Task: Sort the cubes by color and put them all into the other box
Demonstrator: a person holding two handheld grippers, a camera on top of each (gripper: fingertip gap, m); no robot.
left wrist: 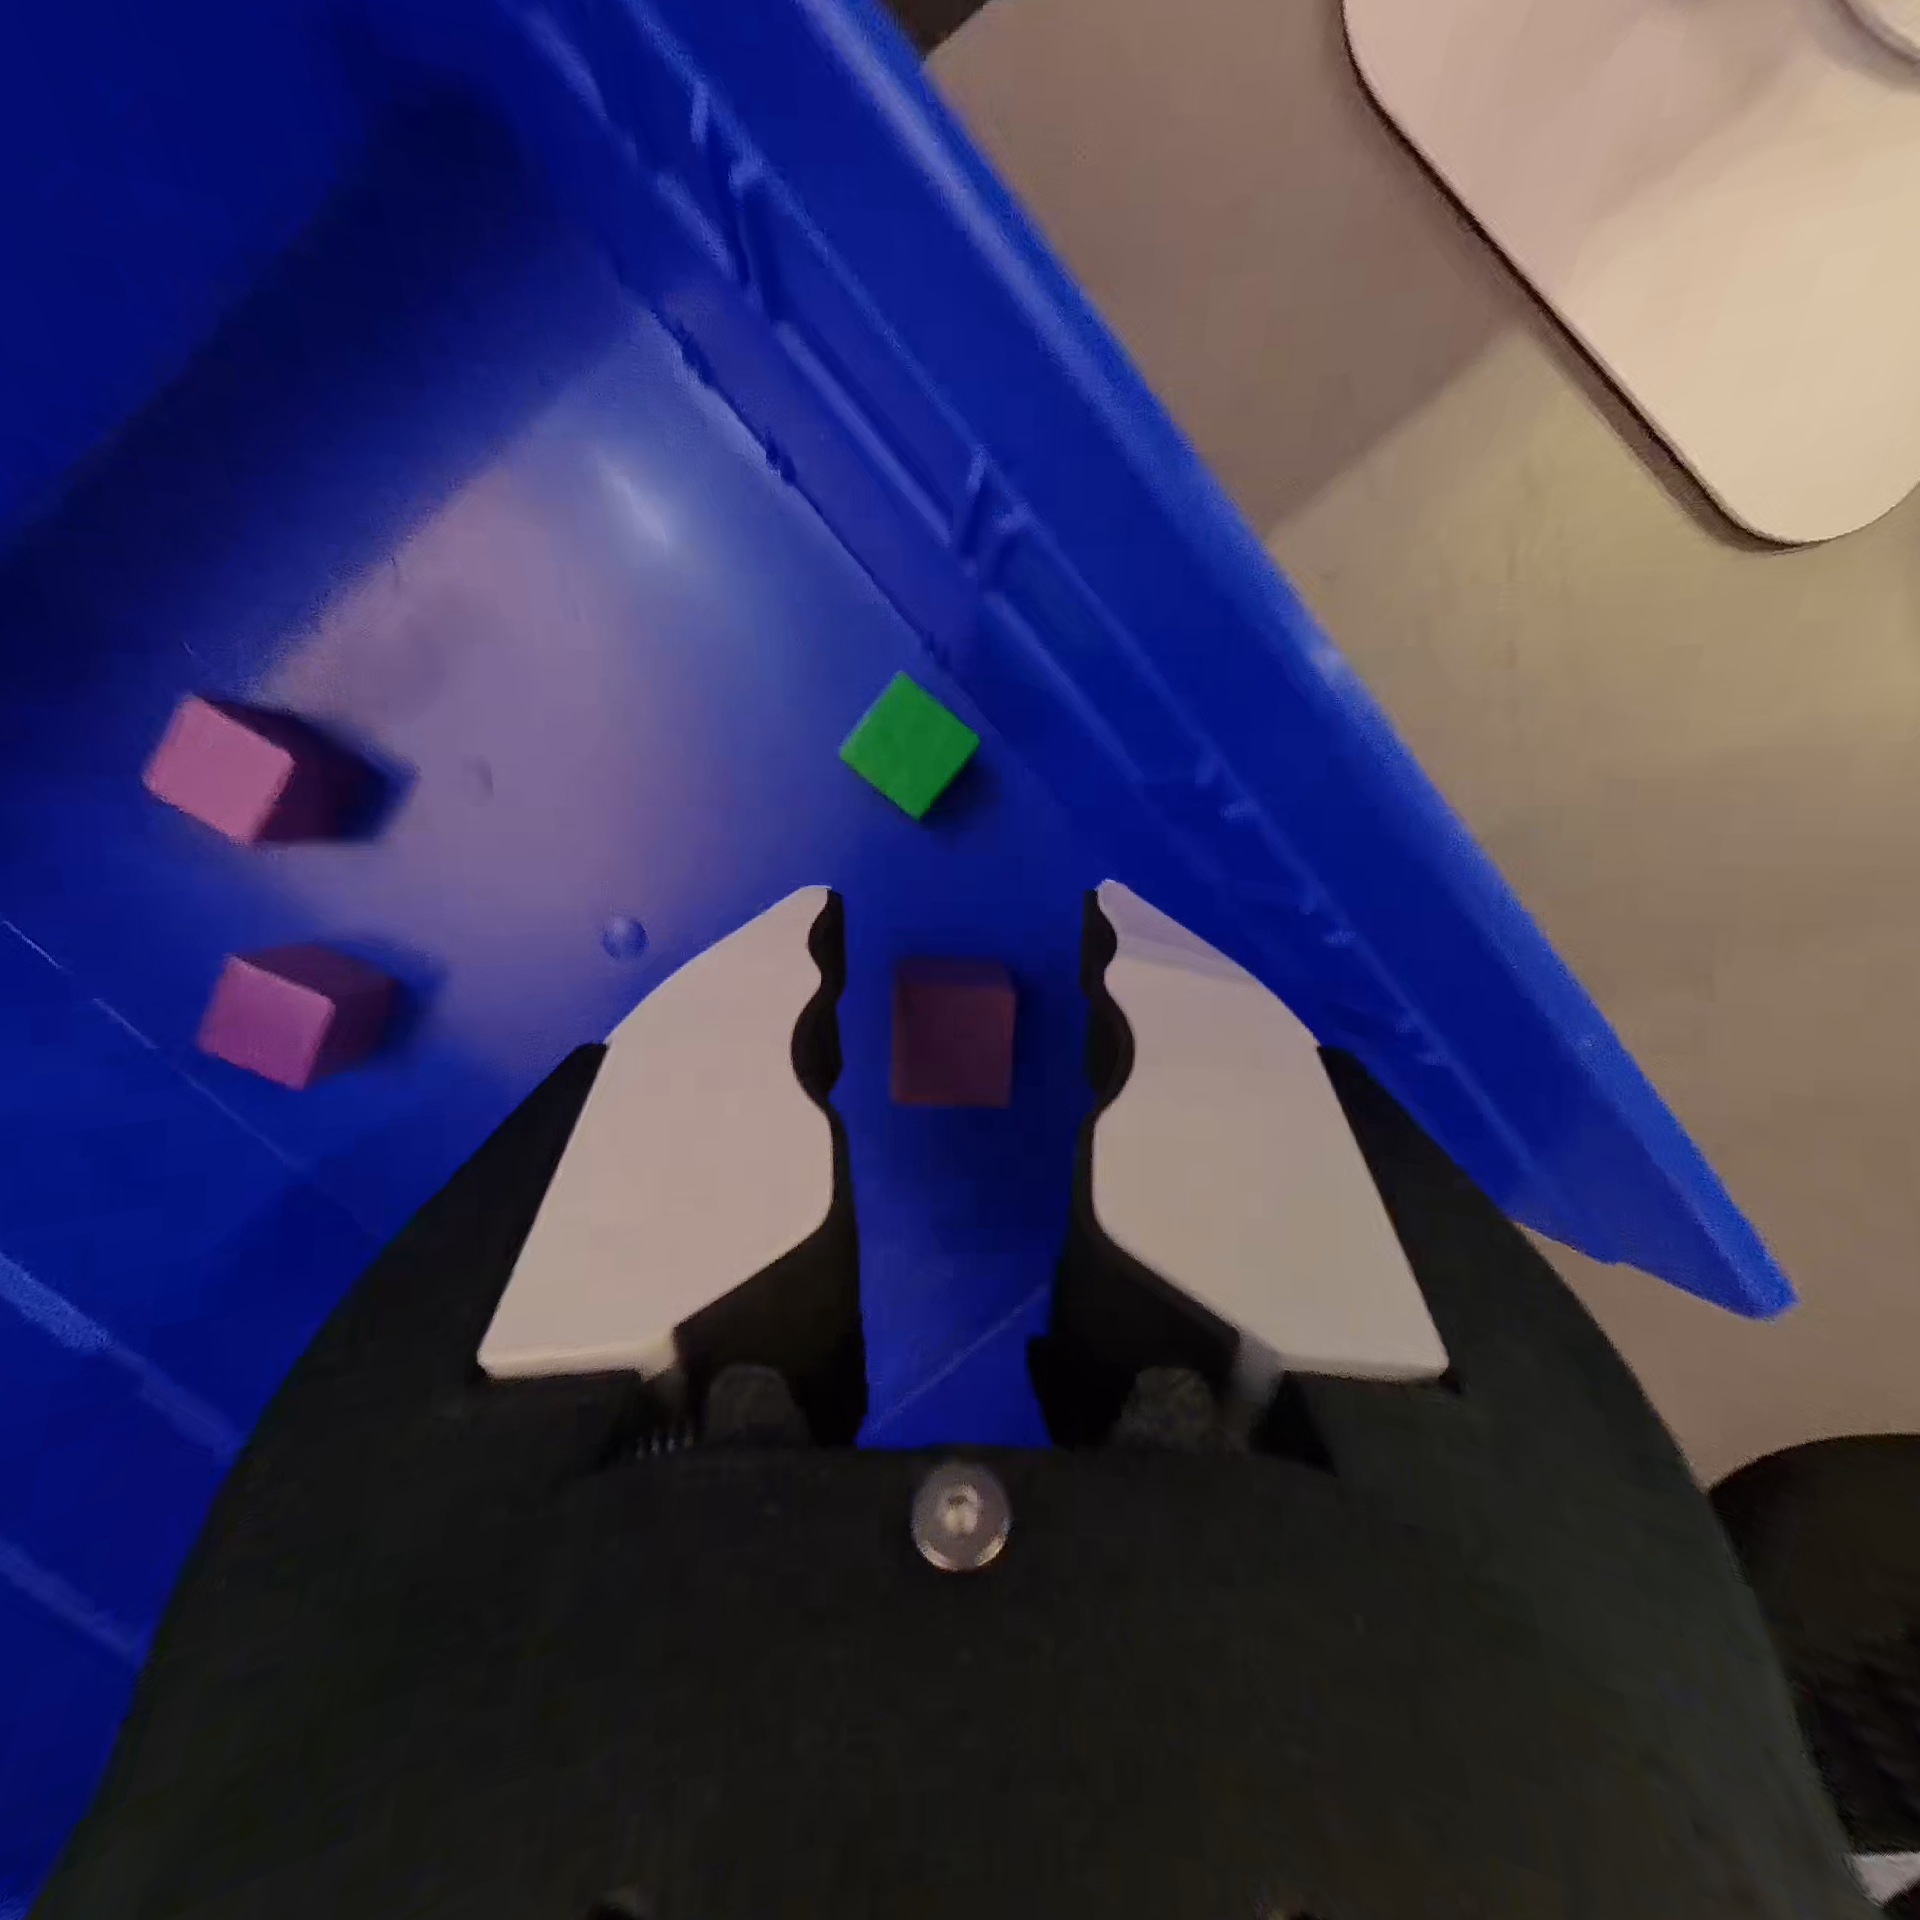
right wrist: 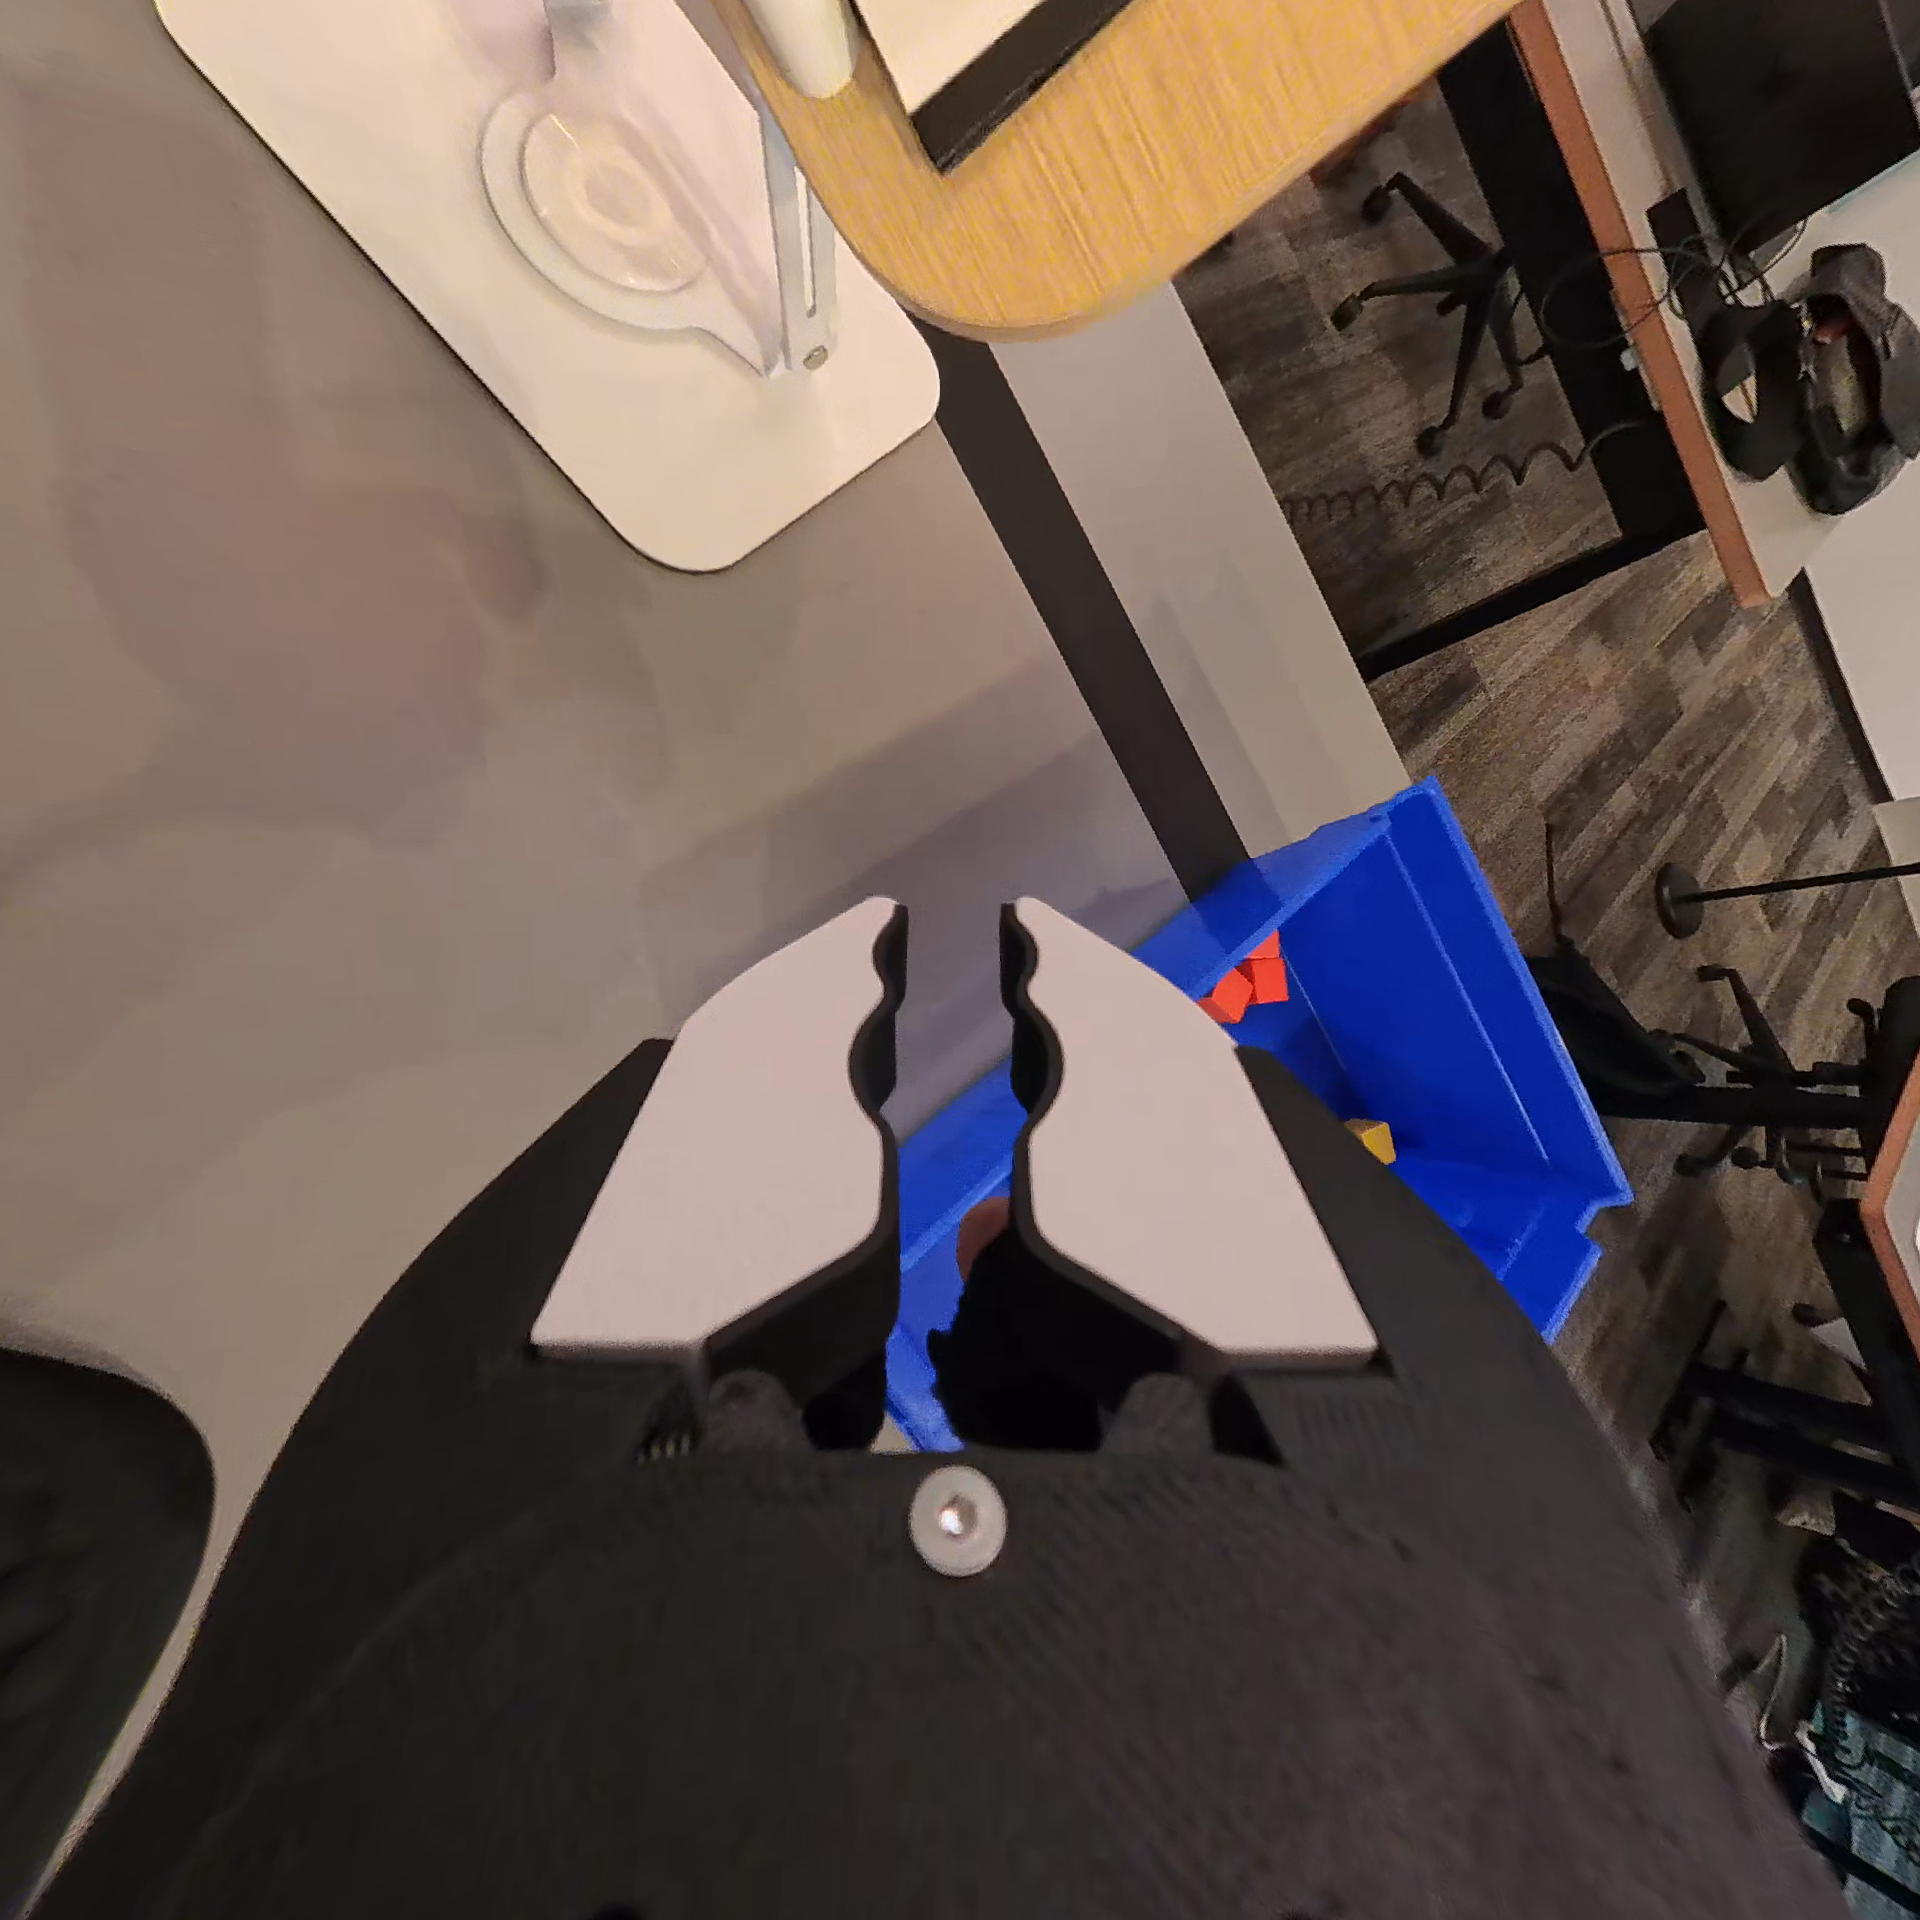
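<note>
Straddling purple cube (left wrist: 952, 1031), left claw (left wrist: 961, 904) open, bin wall (left wrist: 1143, 665) near

Left view: two pink cubes (left wrist: 260, 769) motion-blurred, blue box (left wrist: 935, 343) cut by frame edges. Right view: yellow cube (right wrist: 1374, 1140) mostly hidden behind gripper finger (right wrist: 1174, 1164).

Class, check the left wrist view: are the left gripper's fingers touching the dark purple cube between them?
Apart. The left wrist view shows blue box floor on both sides of the dark purple cube, separating it from the fingers.
</note>
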